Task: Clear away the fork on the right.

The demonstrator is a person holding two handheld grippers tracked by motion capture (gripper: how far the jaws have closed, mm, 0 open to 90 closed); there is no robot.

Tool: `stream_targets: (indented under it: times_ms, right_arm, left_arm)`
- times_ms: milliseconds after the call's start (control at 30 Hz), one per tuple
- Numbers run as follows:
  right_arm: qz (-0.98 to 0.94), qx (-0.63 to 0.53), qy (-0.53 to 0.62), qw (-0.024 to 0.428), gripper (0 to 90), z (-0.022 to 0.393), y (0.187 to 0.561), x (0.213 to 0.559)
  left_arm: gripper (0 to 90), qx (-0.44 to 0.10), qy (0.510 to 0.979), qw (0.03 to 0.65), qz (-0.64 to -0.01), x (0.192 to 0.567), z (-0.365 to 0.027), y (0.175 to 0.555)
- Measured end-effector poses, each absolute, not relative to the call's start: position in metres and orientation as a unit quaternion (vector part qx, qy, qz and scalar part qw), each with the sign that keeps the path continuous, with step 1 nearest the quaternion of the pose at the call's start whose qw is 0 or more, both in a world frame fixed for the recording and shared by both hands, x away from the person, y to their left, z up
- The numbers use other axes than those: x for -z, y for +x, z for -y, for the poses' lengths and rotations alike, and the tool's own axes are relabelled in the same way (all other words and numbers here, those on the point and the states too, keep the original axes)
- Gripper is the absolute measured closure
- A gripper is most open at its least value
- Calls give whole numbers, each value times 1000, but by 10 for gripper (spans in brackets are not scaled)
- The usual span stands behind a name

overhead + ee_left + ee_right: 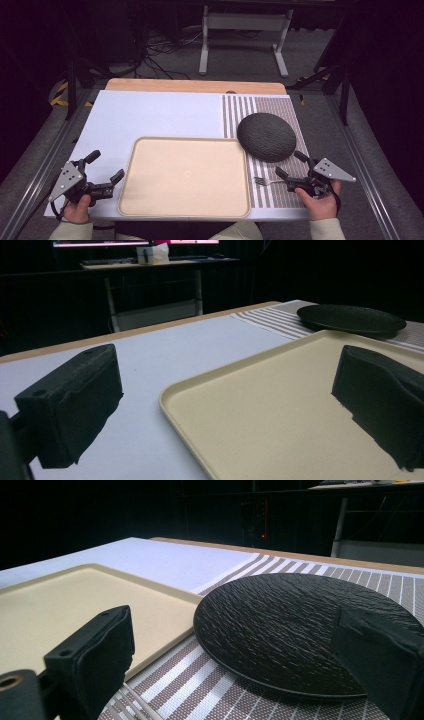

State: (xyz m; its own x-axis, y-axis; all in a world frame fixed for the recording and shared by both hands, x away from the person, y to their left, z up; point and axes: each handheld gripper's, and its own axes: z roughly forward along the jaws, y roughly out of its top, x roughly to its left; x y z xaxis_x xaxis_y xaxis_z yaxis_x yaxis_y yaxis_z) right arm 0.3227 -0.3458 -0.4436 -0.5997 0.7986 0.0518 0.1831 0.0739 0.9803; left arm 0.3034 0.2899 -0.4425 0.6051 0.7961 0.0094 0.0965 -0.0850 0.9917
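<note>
The person is holding the left tongs [106, 170] just off the left rim of the wide, shallow beige plastic tray [150, 200], jaws spread wide with nothing between them; in the left gripper view the tray's corner is sitting between the two black jaws, so this hand looks to be waiting beside the tray rather than gripping it. The right tongs [291, 165] are also gaping wide and empty, hovering over the brown-and-white striped woven placemat [280, 195], pointing toward the small silver metal fork [263, 181] lying just ahead of them (probably the next thing to be picked up). The round, dark, slate-textured plate [266, 136] is resting on the placemat, just beyond the fork and beside the tray's far right corner. The pale bench [160, 115] is carrying everything. No readable brand, label or writing is showing anywhere.
</note>
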Motion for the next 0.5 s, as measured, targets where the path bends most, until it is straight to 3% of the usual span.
stream_targets:
  times_ms: [500]
  right_arm:
    - [-684,-579,358,262,44,348,322,442]
  left_arm:
    - [4,-296,667,595,-337,441,-294,300]
